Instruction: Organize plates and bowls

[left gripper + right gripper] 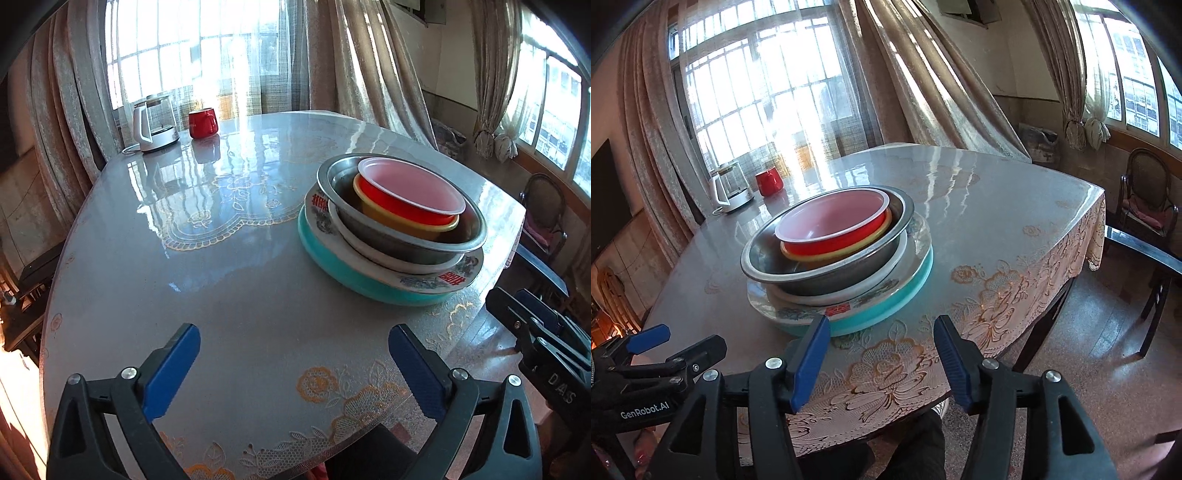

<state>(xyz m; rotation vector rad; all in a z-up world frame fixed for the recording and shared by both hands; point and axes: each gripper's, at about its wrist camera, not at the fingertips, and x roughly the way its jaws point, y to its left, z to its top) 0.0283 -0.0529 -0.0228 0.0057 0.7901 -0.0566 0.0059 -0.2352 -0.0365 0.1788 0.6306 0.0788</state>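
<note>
All the dishes sit in 1 stack on the bench [229,280], toward its right side. At the bottom is a teal plate [354,280], then a white plate with red characters and flowers on its rim [439,278], then a plain white dish [354,240]. A steel basin [406,240] rests on that, with a yellow bowl [384,216] nested in it and a red bowl with a pale inside [410,192] nested in the yellow one.

The left claw [295,365] hangs over bare bench in front of the stack, jaws spread wide with nothing between them. The right claw [882,358] sits just before the stack's near edge, jaws parted and empty.

At the far end by the window stand a glass kettle [155,123] and a red mug [202,123].
</note>
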